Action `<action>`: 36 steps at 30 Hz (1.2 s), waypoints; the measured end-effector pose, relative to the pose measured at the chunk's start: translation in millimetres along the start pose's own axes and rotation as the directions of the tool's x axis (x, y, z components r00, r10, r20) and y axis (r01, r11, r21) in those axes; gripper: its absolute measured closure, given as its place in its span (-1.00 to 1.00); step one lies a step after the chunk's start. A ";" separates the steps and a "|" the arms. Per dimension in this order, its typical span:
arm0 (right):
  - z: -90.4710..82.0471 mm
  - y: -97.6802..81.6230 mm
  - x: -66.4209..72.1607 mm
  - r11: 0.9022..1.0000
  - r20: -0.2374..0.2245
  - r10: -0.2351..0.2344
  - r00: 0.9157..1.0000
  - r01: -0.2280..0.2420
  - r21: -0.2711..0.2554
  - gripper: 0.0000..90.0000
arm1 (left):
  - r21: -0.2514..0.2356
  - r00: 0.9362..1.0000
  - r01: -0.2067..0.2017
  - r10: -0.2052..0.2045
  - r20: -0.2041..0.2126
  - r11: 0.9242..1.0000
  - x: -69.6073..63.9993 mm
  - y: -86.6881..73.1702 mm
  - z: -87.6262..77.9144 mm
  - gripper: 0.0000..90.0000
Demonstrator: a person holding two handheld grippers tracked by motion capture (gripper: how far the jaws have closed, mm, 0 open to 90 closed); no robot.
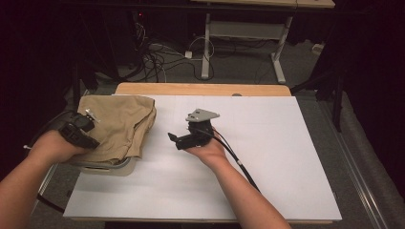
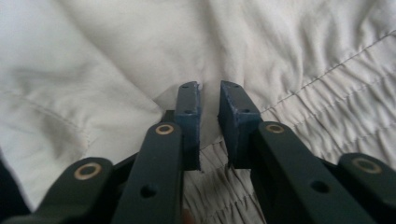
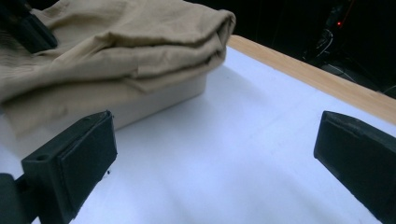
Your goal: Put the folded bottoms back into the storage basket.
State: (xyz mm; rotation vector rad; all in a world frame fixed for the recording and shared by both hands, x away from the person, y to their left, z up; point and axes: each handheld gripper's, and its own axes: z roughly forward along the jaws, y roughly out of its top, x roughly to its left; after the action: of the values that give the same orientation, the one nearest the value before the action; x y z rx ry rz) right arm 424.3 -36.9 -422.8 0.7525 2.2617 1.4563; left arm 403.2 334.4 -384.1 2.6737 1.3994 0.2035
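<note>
A folded tan cloth (image 1: pixel 119 124) with an elastic waistband lies heaped on a shallow beige bin (image 1: pixel 122 167) at the table's left. My left gripper (image 1: pixel 90 138) rests on the cloth's near left part. In the left gripper view its jaws (image 2: pixel 209 98) stand almost together, and the cloth (image 2: pixel 116 56) puckers up into the narrow gap between the pads. My right gripper (image 1: pixel 179 130) hovers over the white board to the right of the cloth and points at it. Its jaws (image 3: pixel 215 154) are spread wide with nothing between them. The cloth (image 3: pixel 116 42) lies ahead of them.
A white board (image 1: pixel 248 162) covers the wooden table (image 1: pixel 200 89). The bin's wall (image 3: pixel 163 100) shows under the cloth's edge. Cables and desk legs stand on the floor beyond the far edge. A black cable trails from the right gripper along the forearm.
</note>
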 end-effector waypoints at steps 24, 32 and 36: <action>-141.2 -100.7 -16.3 0.999 0.171 0.052 0.984 -0.052 -0.006 -0.99 | -0.032 1.000 -0.003 0.004 0.026 0.999 -12.4 22.8 14.8 0.81; -169.3 -113.1 -15.4 0.998 0.218 0.042 0.975 -0.033 -0.047 -0.99 | -0.178 0.999 -0.029 0.025 -0.027 0.984 -27.0 54.8 4.4 0.85; -175.7 -114.8 -15.9 0.997 0.222 0.043 0.974 -0.029 -0.067 -0.99 | -0.198 0.997 -0.022 0.007 -0.072 0.980 -28.0 68.0 9.2 0.89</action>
State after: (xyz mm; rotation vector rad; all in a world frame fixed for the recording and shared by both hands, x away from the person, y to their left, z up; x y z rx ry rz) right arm 312.4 -212.3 -454.9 0.8939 2.0342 1.3768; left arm 443.9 272.4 -383.8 2.5359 1.3024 0.4200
